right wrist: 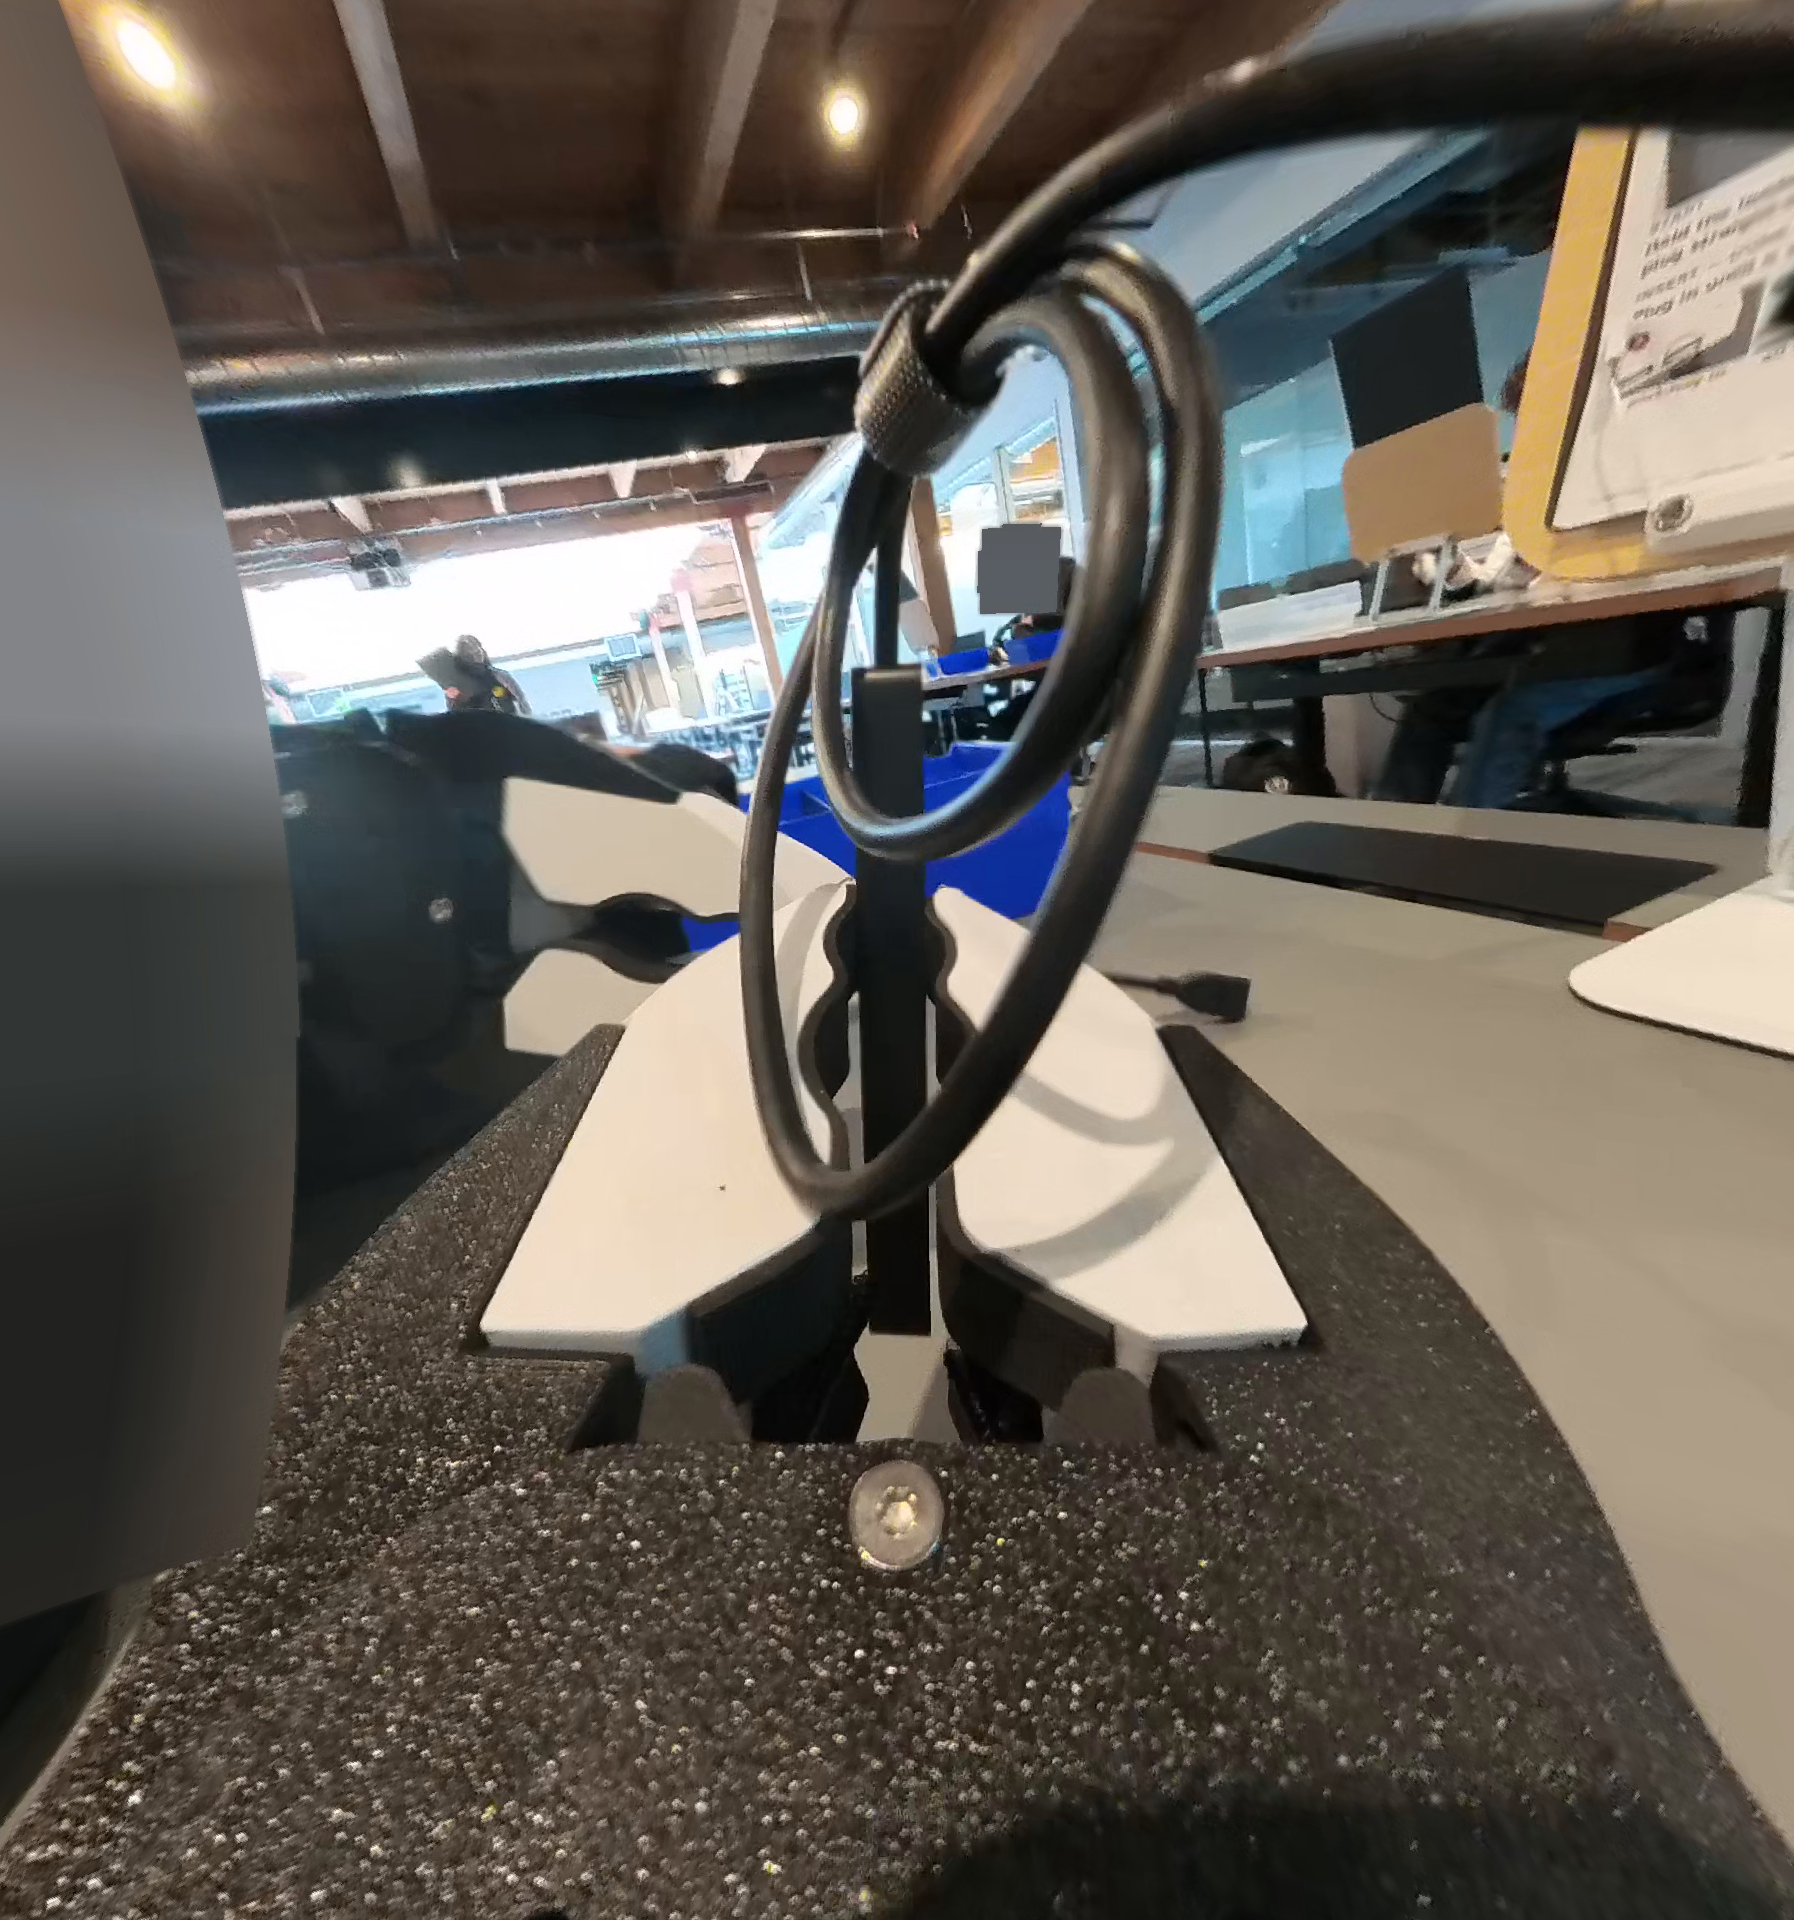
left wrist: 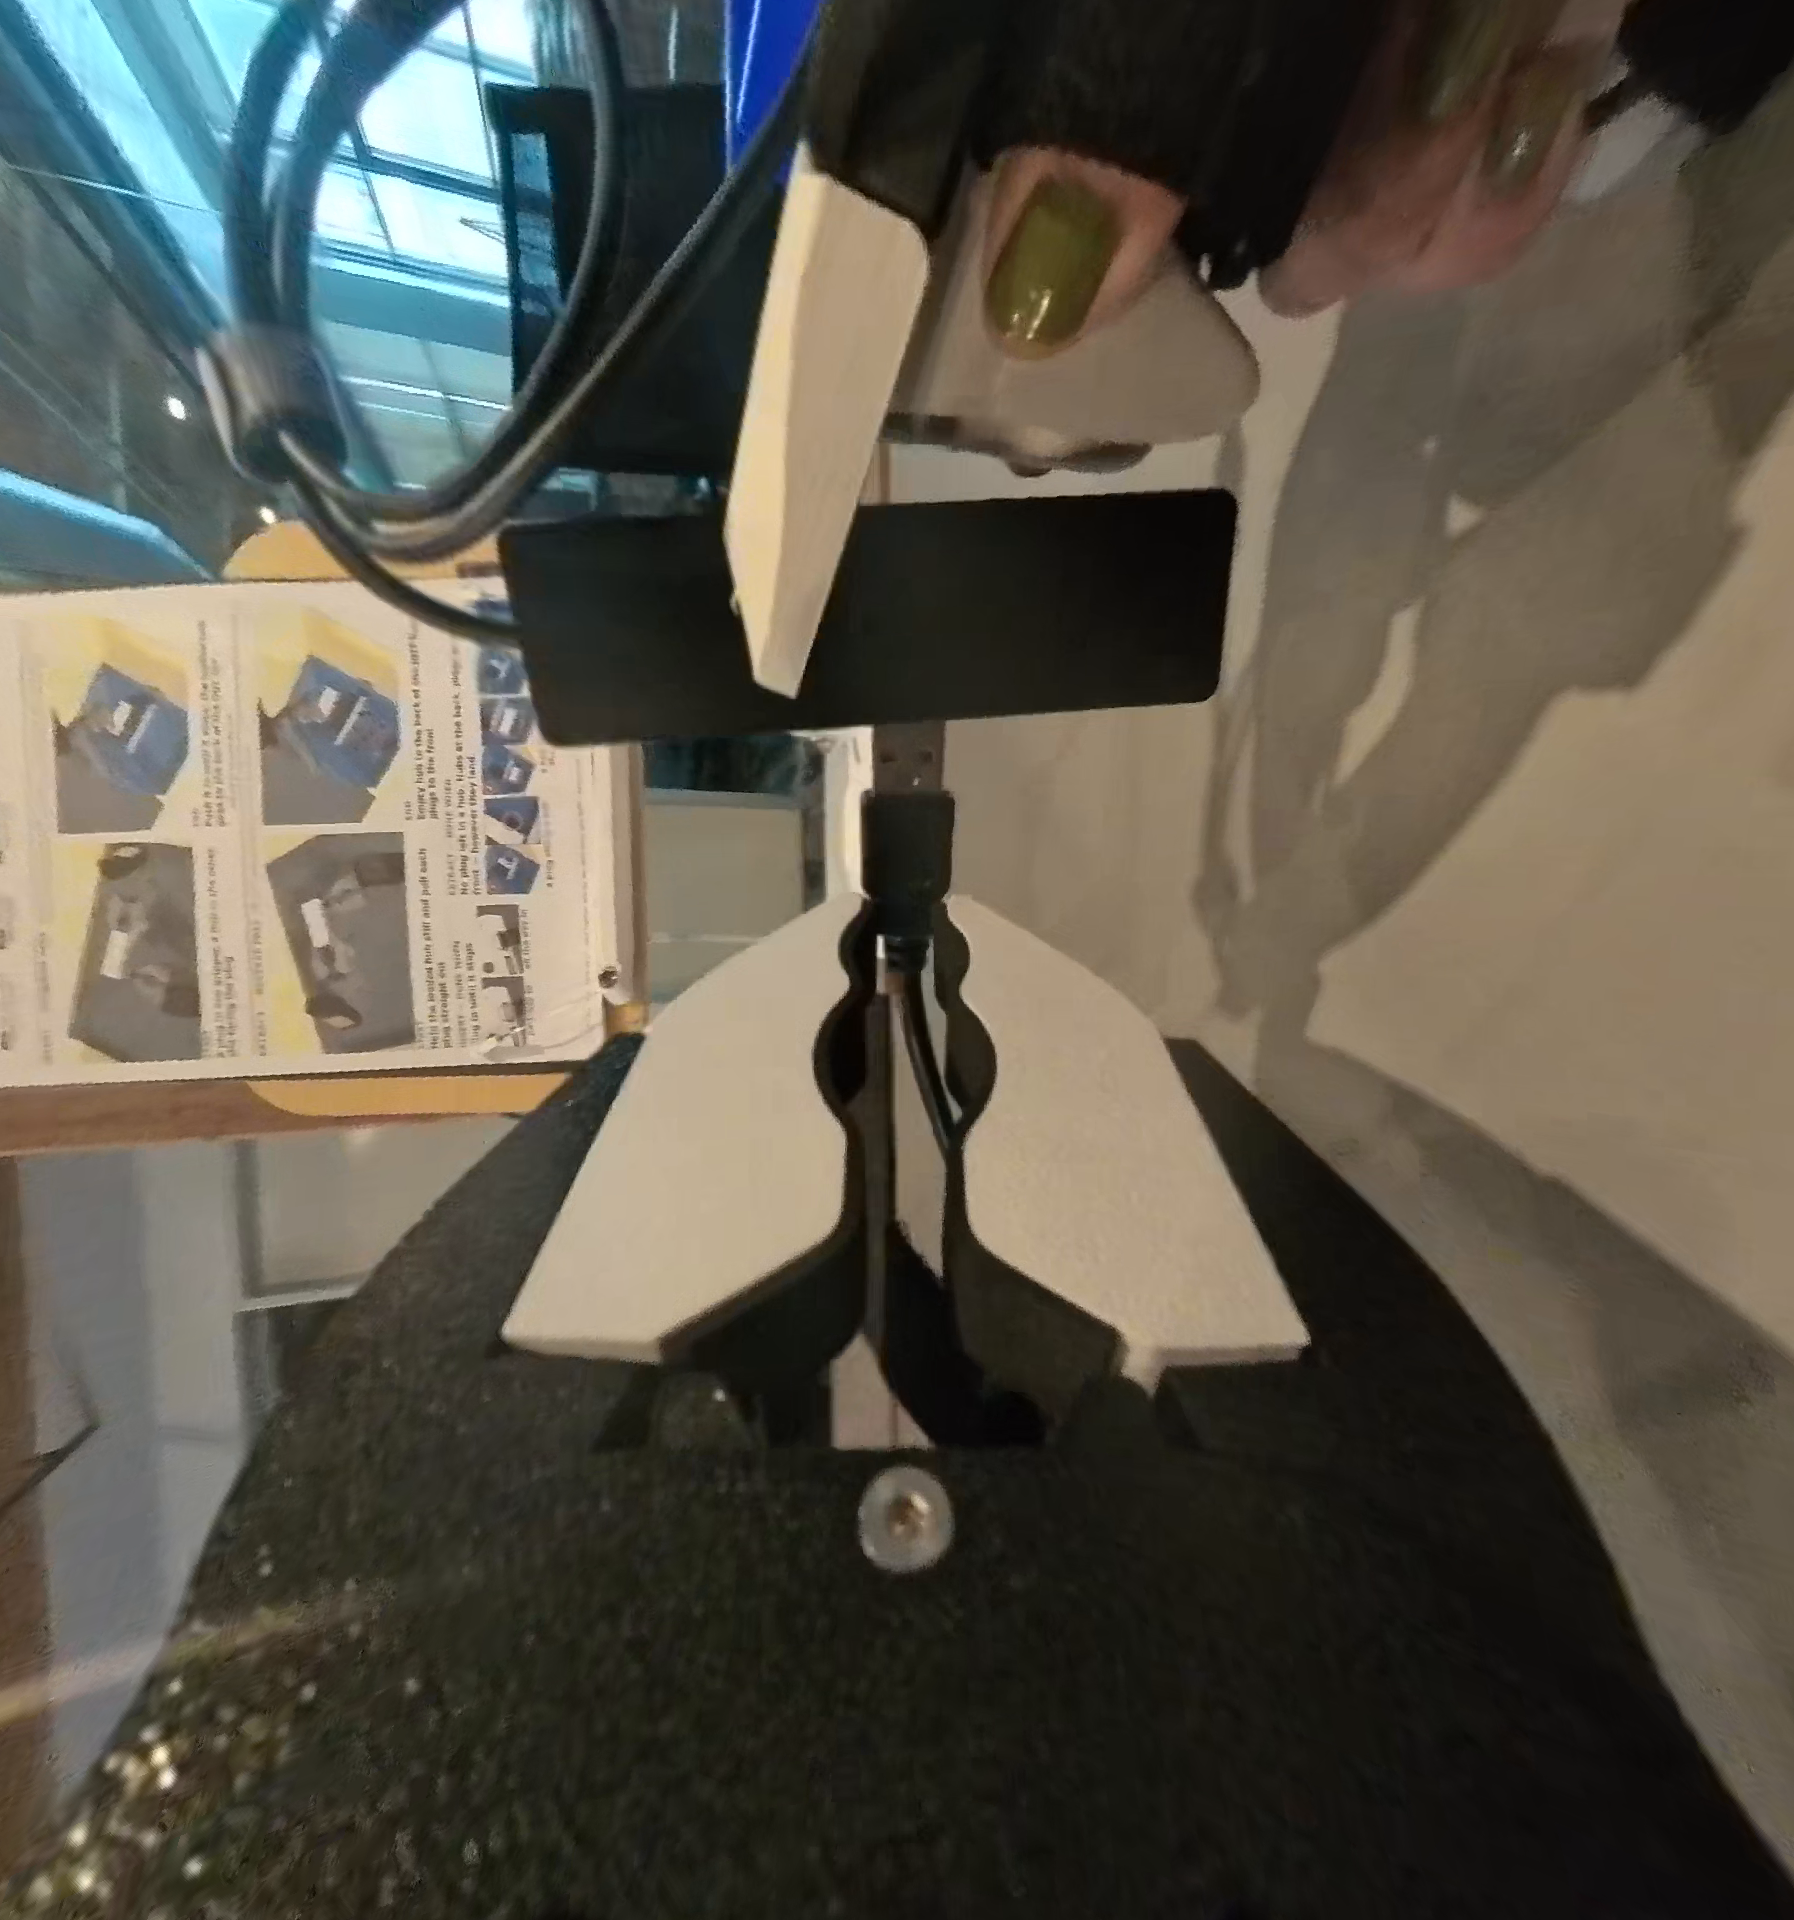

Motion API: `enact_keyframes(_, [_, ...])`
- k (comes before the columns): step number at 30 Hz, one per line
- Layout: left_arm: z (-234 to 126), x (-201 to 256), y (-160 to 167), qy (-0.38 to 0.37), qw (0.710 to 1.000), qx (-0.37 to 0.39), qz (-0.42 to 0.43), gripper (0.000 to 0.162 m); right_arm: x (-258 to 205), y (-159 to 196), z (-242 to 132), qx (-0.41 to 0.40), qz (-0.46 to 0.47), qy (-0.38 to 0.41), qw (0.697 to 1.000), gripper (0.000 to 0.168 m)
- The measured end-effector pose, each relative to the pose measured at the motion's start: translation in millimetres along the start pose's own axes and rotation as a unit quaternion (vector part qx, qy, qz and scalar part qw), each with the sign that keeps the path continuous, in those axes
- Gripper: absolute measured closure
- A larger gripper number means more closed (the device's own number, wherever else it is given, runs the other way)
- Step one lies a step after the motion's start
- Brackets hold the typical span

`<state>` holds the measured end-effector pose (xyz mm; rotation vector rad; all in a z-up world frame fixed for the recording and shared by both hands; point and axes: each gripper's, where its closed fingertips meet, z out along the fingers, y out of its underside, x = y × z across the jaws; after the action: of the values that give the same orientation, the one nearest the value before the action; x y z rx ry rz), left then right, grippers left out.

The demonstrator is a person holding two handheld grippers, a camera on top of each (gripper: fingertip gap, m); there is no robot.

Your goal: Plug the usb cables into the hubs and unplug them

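**Plug half seated in the held hub**

The USB plug (left wrist: pixel 908 852) sits pinched at the tip of the left gripper (left wrist: pixel 901 914), its metal end partly in the edge of the black hub (left wrist: pixel 1028 613) straight ahead. The right gripper (right wrist: pixel 888 925) clamps that hub (right wrist: pixel 888 810) edge-on between its white fingers (right wrist: pixel 664 1153). A coiled black cable (right wrist: pixel 976 727) hangs in front, with a grey table (right wrist: pixel 1444 1091) beyond on its right

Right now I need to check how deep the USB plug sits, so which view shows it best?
The left wrist view: the USB plug shows metal outside the black hub. The right wrist view shows the hub edge-on, plug hidden.
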<state>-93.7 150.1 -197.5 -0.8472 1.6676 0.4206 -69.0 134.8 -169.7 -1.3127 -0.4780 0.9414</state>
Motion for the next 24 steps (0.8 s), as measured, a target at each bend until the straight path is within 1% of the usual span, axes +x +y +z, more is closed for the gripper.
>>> enact_keyframes(3, [0.4,1.9,-1.3,-0.015,0.999,-0.018,0.033,0.153,0.1,4.1,3.4,-0.003,-0.003,0.004,1.0,0.157])
enact_keyframes(4, [0.8,2.1,-1.6,-0.016,0.999,-0.019,0.032,0.153,0.3,3.9,3.5,-0.001,-0.002,0.005,1.0,0.157])
enact_keyframes(11, [3.4,4.1,-4.1,-0.01,1.0,0.001,-0.029,0.153,3.2,0.4,5.3,0.017,-0.005,0.026,1.0,0.157])
enact_keyframes(17, [6.3,2.3,-3.5,0.022,0.986,0.033,-0.159,0.152,-0.1,-3.1,7.3,0.052,-0.011,0.03,0.998,0.157])
enact_keyframes(19, [7.7,3.0,-3.4,0.025,0.985,0.039,-0.168,0.152,-0.1,-3.9,7.7,0.055,-0.013,0.038,0.998,0.157])
enact_keyframes(22, [7.6,3.4,-9.3,0.034,0.981,0.068,-0.178,0.151,1.3,-8.4,2.8,0.069,0.019,0.022,0.997,0.157])
enact_keyframes(24, [7.3,1.3,-10.1,0.039,0.979,0.077,-0.187,0.15,1.7,-9.7,2.0,0.07,0.018,0.017,0.997,0.157])
